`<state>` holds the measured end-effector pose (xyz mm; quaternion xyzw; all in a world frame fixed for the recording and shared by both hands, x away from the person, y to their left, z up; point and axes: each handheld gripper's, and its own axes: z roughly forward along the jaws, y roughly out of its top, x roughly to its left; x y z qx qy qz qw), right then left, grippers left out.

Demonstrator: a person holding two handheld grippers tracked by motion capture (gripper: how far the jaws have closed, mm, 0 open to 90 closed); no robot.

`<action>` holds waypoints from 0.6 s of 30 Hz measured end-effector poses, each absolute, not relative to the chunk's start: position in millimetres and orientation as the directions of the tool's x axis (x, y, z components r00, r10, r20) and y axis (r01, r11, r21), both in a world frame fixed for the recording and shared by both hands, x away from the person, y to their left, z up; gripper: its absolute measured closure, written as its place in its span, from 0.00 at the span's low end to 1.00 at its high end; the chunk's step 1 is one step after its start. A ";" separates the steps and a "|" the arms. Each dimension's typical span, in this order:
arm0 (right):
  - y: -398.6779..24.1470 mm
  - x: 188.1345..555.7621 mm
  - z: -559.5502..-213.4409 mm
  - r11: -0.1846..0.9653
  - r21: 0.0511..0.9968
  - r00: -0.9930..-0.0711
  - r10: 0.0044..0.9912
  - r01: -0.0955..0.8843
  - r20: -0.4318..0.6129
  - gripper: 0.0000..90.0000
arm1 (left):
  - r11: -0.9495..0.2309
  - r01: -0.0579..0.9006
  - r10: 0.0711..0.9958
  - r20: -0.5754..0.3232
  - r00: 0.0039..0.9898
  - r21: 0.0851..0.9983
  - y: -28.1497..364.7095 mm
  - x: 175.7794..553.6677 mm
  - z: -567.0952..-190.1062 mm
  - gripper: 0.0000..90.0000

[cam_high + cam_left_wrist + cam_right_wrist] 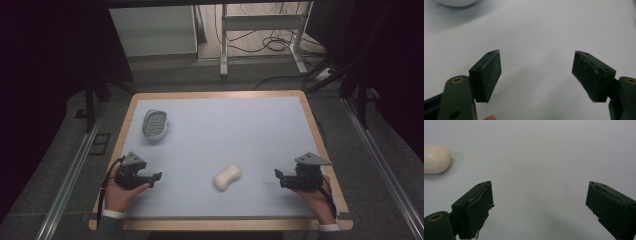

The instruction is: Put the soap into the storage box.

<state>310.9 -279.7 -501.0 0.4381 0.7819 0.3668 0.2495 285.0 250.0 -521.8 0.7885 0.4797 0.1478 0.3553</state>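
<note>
Both tongs (pixel 159 176) (pixel 276 173) low, facing inward

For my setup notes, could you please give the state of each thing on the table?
Soap bar: lying flat on the mat, untouched.
Soap dish: empty, upright, at the far left.
Left gripper: open, holding nothing.
Right gripper: open, holding nothing.

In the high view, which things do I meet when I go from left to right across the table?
left gripper → soap dish → bar of soap → right gripper
</note>
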 end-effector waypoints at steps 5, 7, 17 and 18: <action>-284.9 310.8 -501.7 0.335 0.795 -0.493 0.869 0.505 -0.054 0.09 | -0.290 0.656 0.862 -0.108 0.496 0.697 251.6 286.9 -522.6 0.26; -287.8 312.2 -501.9 0.324 0.799 -0.490 0.871 0.507 -0.042 0.09 | -0.288 0.656 0.862 -0.108 0.495 0.698 251.6 286.4 -522.7 0.26; -291.2 313.6 -501.0 0.306 0.801 -0.491 0.871 0.515 -0.017 0.09 | -0.296 0.639 0.860 -0.094 0.502 0.710 246.4 275.6 -514.8 0.26; -291.4 313.1 -500.4 0.306 0.801 -0.490 0.871 0.515 -0.018 0.09 | -0.297 0.637 0.858 -0.094 0.504 0.711 246.1 275.2 -514.0 0.26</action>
